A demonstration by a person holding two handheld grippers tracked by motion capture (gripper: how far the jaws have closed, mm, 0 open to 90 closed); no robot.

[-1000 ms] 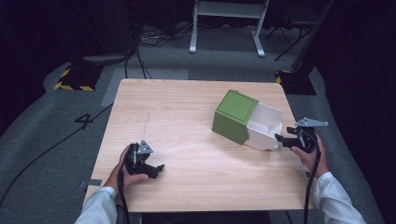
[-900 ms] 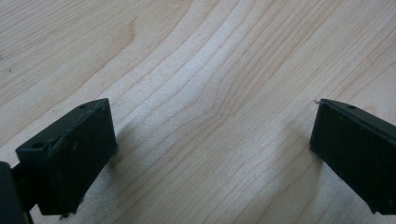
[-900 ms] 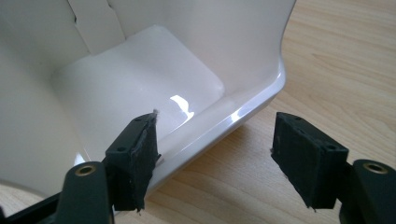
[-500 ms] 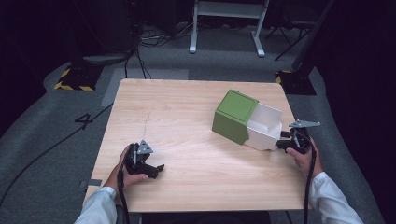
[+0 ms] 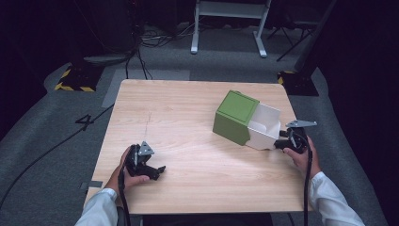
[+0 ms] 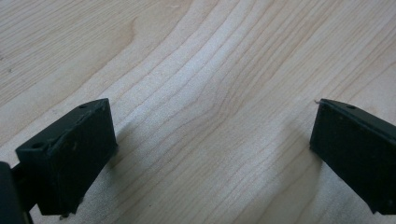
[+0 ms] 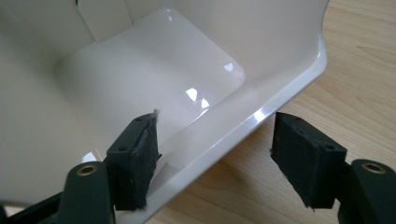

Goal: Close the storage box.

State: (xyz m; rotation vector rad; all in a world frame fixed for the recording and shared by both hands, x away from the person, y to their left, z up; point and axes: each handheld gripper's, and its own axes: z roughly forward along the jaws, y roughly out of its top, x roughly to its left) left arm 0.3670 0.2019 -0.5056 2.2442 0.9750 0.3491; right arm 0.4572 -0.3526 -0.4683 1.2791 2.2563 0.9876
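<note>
The right gripper (image 5: 282, 140) is straddling the front lip of the white drawer (image 5: 266, 126), one jaw inside and one outside, with the jaws parted and not yet pressing on the wall (in the right gripper view (image 7: 215, 158) a clear gap shows on the outer side). The drawer is sticking part-way out of the green box (image 5: 234, 117), which is sitting on the right half of the table (image 5: 188, 108). This looks like the moment just ahead of taking hold of the lip; the next move is calling for a pinch on that thin wall, then a straight pull or push. The left gripper (image 5: 157, 170) is lying low on bare wood near the front left, jaws wide apart and holding nothing. Count: one box, one drawer, two grippers.
</note>
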